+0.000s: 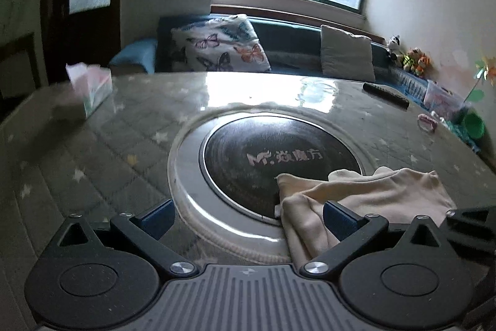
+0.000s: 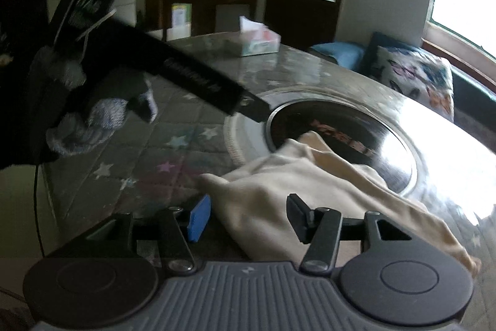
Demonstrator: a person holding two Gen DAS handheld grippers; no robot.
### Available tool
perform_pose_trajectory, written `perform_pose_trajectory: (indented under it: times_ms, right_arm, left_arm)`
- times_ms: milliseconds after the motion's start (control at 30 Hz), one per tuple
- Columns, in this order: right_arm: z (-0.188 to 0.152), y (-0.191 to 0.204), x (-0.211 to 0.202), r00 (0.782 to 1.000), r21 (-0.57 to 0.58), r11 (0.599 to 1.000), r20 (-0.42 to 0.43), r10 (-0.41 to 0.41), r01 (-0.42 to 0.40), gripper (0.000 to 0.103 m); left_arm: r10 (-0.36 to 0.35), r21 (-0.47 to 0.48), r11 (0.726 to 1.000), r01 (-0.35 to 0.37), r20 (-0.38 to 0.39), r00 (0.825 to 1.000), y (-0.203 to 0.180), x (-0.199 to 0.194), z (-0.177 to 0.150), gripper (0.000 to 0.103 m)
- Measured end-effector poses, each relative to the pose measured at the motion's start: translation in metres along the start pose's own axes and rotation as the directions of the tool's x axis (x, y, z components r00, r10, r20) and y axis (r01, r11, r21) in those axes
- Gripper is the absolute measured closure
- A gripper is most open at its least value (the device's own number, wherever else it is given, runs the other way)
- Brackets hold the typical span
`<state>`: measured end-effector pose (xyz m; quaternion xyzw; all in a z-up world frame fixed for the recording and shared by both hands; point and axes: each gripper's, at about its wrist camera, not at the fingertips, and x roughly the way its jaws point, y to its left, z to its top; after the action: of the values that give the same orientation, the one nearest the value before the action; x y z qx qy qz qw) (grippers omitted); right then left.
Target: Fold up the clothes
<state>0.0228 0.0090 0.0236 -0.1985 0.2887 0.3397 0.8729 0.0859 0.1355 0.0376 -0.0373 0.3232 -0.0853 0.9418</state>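
Observation:
A crumpled cream garment [image 1: 381, 191] lies on the table, partly over the black round hob plate [image 1: 248, 157]. In the left wrist view my left gripper [image 1: 249, 221] is open; the garment's left edge runs past its right finger [image 1: 341, 222], and nothing is pinched. In the right wrist view the garment [image 2: 279, 185] spreads between and beyond the fingers of my right gripper [image 2: 248, 219], which is open and low over the cloth. The left gripper's black body [image 2: 201, 82], held by a gloved hand [image 2: 93, 120], hangs over the table to the upper left.
The glass-topped table [image 1: 108, 145] has a star-patterned cover beneath. A tissue box [image 1: 91, 89] stands at its far left, and a black remote [image 1: 386, 96] and a pink item [image 1: 427, 121] at the far right. A sofa with cushions [image 1: 220, 44] lies behind.

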Motion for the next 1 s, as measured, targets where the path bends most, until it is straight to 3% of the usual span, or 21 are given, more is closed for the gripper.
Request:
perform_pose_trajectory:
  times_ms: [267, 500, 733, 1000]
  right_arm:
    - [0.006, 0.032, 0.014, 1.0, -0.141, 0.99, -0.007, -0.024, 0.023, 0.052]
    - [0.008, 0.016, 0.009, 1.0, -0.032, 0.999, 0.007, 0.007, -0.007, 0.081]
    - [0.011, -0.001, 0.003, 0.999, 0.078, 0.996, 0.024, 0.037, -0.038, 0.085]
    - [0.006, -0.031, -0.023, 0.99, 0.225, 0.968, 0.109, 0.084, -0.107, 0.085]
  left_arm:
    - [-0.044, -0.152, 0.988, 0.036, -0.047, 0.998, 0.016, 0.003, -0.005, 0.0]
    - [-0.112, -0.228, 0.969, 0.093, -0.071, 0.991, 0.015, 0.006, -0.008, 0.001]
    - [-0.232, -0.379, 0.907, 0.185, -0.083, 0.969, 0.013, 0.014, -0.006, 0.003]
    - [-0.325, -0.493, 0.839, 0.231, -0.113, 0.939, 0.005, 0.033, -0.007, 0.01]
